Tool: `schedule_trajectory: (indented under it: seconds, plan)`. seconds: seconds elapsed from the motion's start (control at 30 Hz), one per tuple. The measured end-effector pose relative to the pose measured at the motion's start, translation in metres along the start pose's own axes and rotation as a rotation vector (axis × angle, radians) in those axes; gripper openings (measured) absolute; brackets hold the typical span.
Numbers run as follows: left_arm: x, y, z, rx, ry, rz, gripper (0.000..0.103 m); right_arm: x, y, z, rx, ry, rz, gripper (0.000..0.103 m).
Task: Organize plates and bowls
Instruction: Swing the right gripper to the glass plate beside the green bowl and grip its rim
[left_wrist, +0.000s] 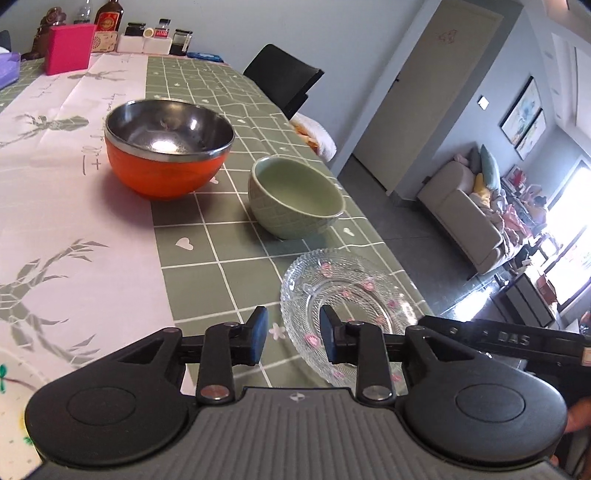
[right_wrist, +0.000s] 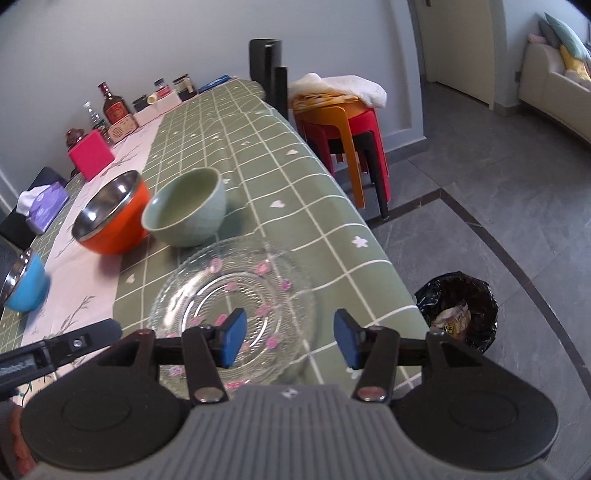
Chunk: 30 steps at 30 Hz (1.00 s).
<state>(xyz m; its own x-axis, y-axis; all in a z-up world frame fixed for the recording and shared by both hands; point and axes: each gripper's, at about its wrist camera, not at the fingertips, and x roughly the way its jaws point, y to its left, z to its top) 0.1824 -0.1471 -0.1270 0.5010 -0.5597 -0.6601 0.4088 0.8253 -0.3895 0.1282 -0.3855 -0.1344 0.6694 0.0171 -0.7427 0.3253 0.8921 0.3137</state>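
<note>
Bowls and one glass plate (right_wrist: 232, 295) sit on the table (right_wrist: 295, 177) with its green checked cloth. The plate lies near the table's right edge; part of its near rim is hidden behind the gripper bodies in both views. Beyond it stands the green bowl (left_wrist: 295, 197), and beyond that, further in from the edge, the orange bowl (left_wrist: 168, 147) with its steel lining. A blue bowl (right_wrist: 24, 284) shows only in the right wrist view, cut off at the frame's left side.

The left gripper (left_wrist: 293, 338) hovers over the plate's near left rim, jaws parted moderately, nothing between them. The right gripper (right_wrist: 290, 339) is spread wide above the plate's near right part and the table's right edge, also empty.

At the table's far edge stand a pink box (left_wrist: 68, 48), bottles and jars (left_wrist: 155, 33); their labels are too small to read. A bin (right_wrist: 460, 310) with a black liner stands on the floor beside the table, with stacked stools (right_wrist: 343, 125) further along.
</note>
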Motion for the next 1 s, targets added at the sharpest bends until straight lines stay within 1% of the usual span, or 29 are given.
schedule_trajectory:
  seconds: [0.17, 0.27, 0.37, 0.4, 0.47, 0.5, 0.53, 0.57, 0.6, 0.67, 0.73, 1.0]
  plan:
    - [0.020, 0.004, 0.002, -0.023, 0.021, 0.004, 0.034, 0.011, -0.015, 0.000, 0.053, 0.024, 0.003, 0.052]
    - [0.025, 0.007, 0.001, -0.026, 0.028, 0.010, 0.034, 0.014, -0.019, 0.001, 0.067, 0.014, 0.019, 0.050]
    - [0.027, 0.005, 0.002, -0.017, 0.024, 0.003, 0.034, 0.016, -0.019, 0.002, 0.075, 0.013, 0.030, 0.042]
    - [0.027, 0.004, 0.003, -0.014, 0.026, 0.000, 0.034, 0.017, -0.019, 0.002, 0.075, 0.015, 0.036, 0.038]
    - [0.028, 0.001, 0.002, 0.000, 0.027, -0.003, 0.034, 0.018, -0.019, 0.001, 0.075, 0.013, 0.049, 0.034]
    - [0.029, -0.001, 0.002, 0.008, 0.027, -0.002, 0.034, 0.019, -0.018, 0.001, 0.074, 0.013, 0.052, 0.029]
    - [0.030, -0.002, 0.002, 0.017, 0.026, -0.003, 0.030, 0.020, -0.018, 0.000, 0.075, 0.013, 0.057, 0.026]
    - [0.031, -0.003, 0.002, 0.025, 0.027, -0.002, 0.024, 0.021, -0.018, -0.001, 0.078, 0.014, 0.061, 0.019]
    - [0.032, -0.004, 0.002, 0.032, 0.028, 0.002, 0.023, 0.022, -0.019, -0.001, 0.083, 0.015, 0.068, 0.015]
    - [0.032, -0.005, 0.002, 0.038, 0.028, 0.012, 0.019, 0.024, -0.021, -0.003, 0.103, 0.023, 0.101, 0.009]
    - [0.032, -0.006, 0.002, 0.047, 0.027, 0.019, 0.016, 0.024, -0.019, -0.004, 0.102, 0.019, 0.101, 0.009]
    - [0.024, -0.002, -0.001, 0.027, 0.033, 0.020, 0.014, 0.021, -0.014, -0.005, 0.085, 0.028, 0.093, 0.009]
